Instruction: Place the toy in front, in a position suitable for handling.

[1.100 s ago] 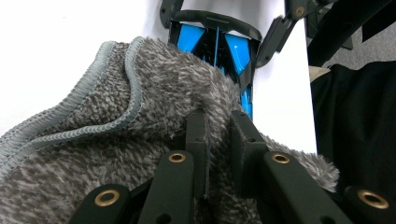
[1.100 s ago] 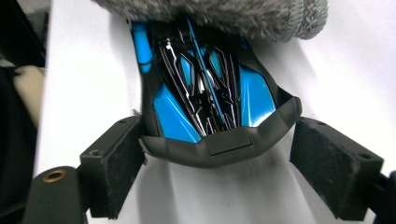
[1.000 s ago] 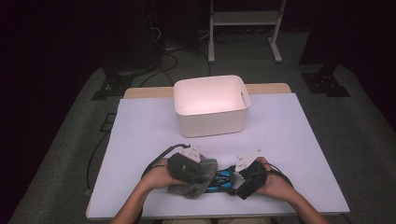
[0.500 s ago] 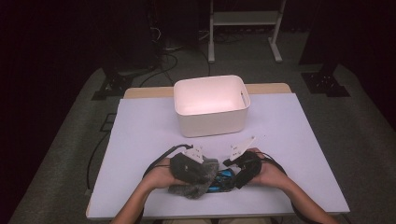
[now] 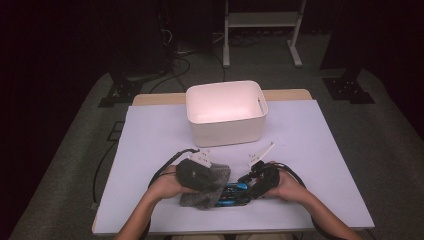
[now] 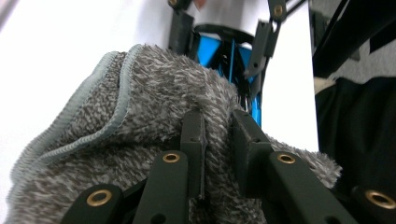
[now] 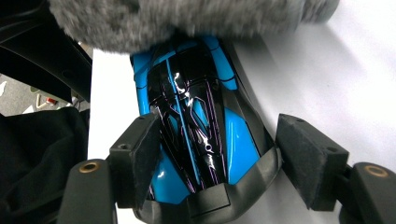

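My left gripper (image 5: 212, 182) is shut on a grey fuzzy cloth (image 5: 202, 192) near the table's front edge. In the left gripper view the jaws (image 6: 218, 122) pinch a fold of the cloth (image 6: 140, 102). A blue and black toy car (image 5: 232, 194) lies partly under the cloth. My right gripper (image 5: 247, 189) reaches it from the right. In the right gripper view its jaws (image 7: 219, 140) have just been closing with the car (image 7: 196, 107) between them. The left pad rests against the car's side, and the right pad stands off with a gap.
A white empty bin (image 5: 225, 132) stands at the middle back of the pale table (image 5: 325, 150). Both forearms come in over the front edge. Cables trail from each gripper. Dark floor and a stand's legs lie beyond the table.
My right gripper has shifted a little toward the car and cloth, and its jaws now sit narrower around the car. The left gripper and the cloth have stayed put.
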Motion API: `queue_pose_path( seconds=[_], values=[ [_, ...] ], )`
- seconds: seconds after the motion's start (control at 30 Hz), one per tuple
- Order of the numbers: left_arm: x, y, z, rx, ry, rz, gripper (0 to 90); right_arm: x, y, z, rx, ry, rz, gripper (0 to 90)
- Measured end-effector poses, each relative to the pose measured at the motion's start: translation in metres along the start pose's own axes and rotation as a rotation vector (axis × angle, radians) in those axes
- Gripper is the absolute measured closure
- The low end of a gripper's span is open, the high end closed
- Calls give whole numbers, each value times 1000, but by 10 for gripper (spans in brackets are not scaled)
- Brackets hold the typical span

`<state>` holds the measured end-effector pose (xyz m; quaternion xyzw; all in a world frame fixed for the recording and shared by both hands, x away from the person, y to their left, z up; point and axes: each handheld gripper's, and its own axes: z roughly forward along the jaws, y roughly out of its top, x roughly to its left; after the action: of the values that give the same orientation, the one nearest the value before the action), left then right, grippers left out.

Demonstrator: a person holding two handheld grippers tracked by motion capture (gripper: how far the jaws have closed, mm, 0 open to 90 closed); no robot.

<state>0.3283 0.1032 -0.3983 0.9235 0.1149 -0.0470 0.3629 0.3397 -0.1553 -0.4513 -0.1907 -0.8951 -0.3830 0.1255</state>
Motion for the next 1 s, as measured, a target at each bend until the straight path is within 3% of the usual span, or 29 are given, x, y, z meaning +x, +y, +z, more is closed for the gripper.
queue_pose_path(
  seconds=[0.2,0.3,0.4,0.43,0.47,0.6,0.8,1.0],
  values=[
    [6,1,-1,17,10,-28,735,6,-3,-1,-22,-33,-36,309],
    [9,3,-4,11,21,-44,708,16,-3,-2,-25,-81,-83,310],
    [12,5,-9,-18,2,-78,708,23,-4,-3,-33,-122,-126,310],
    [12,5,-9,-18,2,-78,708,23,-4,-3,-33,-122,-126,310],
    [12,6,-8,1,-7,-84,708,29,-6,-4,-47,-155,-158,310],
    [10,4,2,41,-31,-89,711,38,-11,-4,-75,-200,-200,311],
    [8,4,1,43,-37,-93,718,41,-15,-4,-103,-217,-221,312],
    [5,6,-1,56,-45,-77,736,49,-16,-4,-104,-261,-282,313]
  ],
)
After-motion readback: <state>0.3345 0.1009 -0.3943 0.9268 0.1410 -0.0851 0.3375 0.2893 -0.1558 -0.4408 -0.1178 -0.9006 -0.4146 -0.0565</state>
